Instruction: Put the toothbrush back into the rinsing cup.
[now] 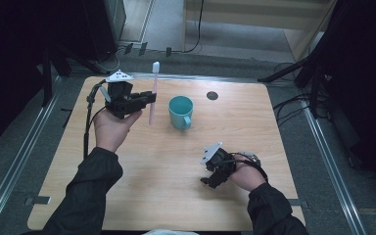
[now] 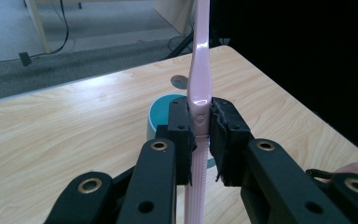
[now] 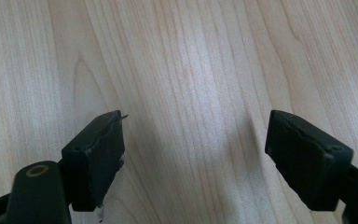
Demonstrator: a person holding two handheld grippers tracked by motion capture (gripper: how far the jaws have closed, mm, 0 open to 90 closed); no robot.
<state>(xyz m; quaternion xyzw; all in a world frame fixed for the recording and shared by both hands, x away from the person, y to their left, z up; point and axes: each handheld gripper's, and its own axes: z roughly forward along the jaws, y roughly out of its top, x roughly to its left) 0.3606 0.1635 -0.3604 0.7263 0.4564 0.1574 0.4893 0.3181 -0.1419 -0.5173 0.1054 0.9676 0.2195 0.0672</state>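
Left gripper point(image 2: 200, 135) clamps the upright pink plastic toothbrush point(image 2: 200, 70), teal ceramic mug point(image 1: 181, 111) just beyond its jaws; drop-in seemingly remains. Right gripper point(image 3: 193, 154) gapes wide, empty.

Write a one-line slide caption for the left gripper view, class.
Left gripper clamps an upright pink toothbrush above the wooden table, teal cup just behind it.

no words, numbers or brand names can be read anywhere. the pink toothbrush point(image 2: 199, 93) carries a small embossed mark on its handle between the tongs, too small to make out.
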